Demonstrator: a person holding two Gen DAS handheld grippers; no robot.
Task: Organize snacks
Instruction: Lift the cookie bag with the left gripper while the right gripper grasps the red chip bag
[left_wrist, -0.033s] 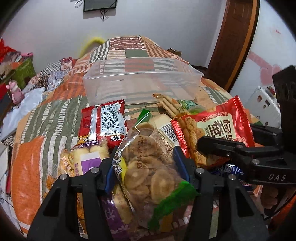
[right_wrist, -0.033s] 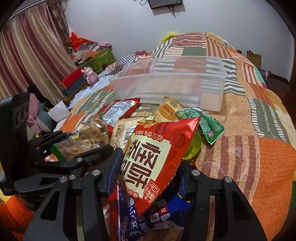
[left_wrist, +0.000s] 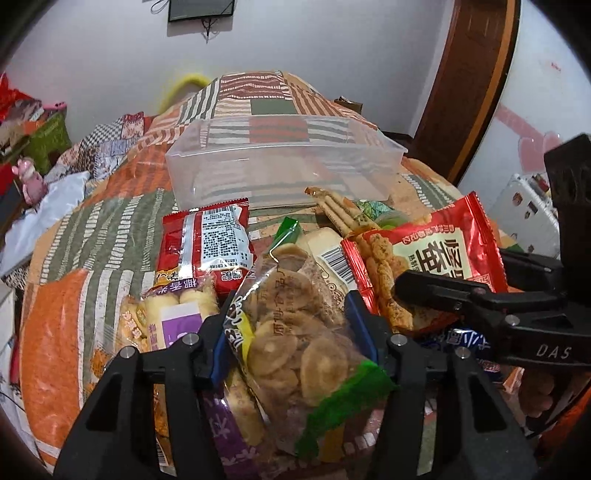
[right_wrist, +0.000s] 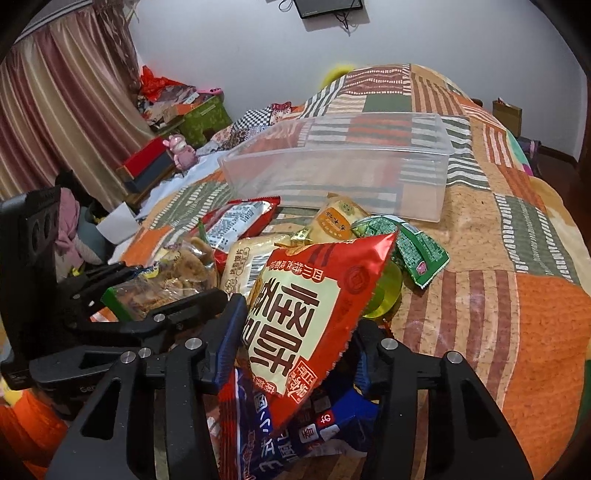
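Observation:
My left gripper (left_wrist: 288, 332) is shut on a clear bag of round crackers (left_wrist: 295, 332) with a green end, held above the snack pile. My right gripper (right_wrist: 299, 332) is shut on a red foil snack bag (right_wrist: 314, 306), also seen in the left wrist view (left_wrist: 436, 258). The left gripper and its cracker bag (right_wrist: 166, 280) show at the left of the right wrist view. A clear plastic bin (left_wrist: 284, 162) stands empty on the bed beyond the pile; it also shows in the right wrist view (right_wrist: 340, 166).
Loose snacks lie on the patchwork quilt (right_wrist: 517, 258): a red packet (left_wrist: 207, 240), a purple bag (left_wrist: 173, 317), a green packet (right_wrist: 417, 247), a yellow packet (right_wrist: 336, 218), a blue bag (right_wrist: 295, 435). A door (left_wrist: 469, 81) is at right, curtains (right_wrist: 55, 110) at left.

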